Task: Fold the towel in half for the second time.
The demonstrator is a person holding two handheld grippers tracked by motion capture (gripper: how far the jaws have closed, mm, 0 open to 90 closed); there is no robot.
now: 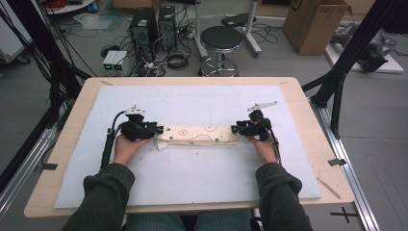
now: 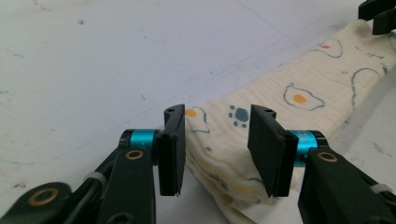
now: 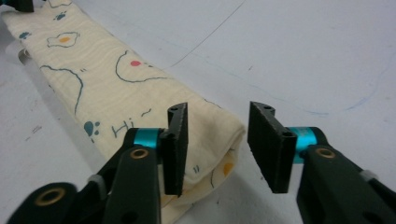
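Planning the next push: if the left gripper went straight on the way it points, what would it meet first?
The left gripper would likely meet the near end of the folded cream cloth with egg prints, which lies between its open fingers; exact depth is unclear.

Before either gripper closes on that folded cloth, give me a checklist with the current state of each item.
1. Left gripper open: ok, its jaws stand apart.
2. Right gripper open: ok, its jaws stand apart.
3. Cloth between the left jaws: ok, its end bulges up in the gap in the left gripper view.
4. Cloth between the right jaws: ok, though the folded end sits toward one jaw in the right gripper view.
5. Cloth folded into a flat strip on the white mat: ok in the high view.
6. Layers aligned at both ends: cannot tell.
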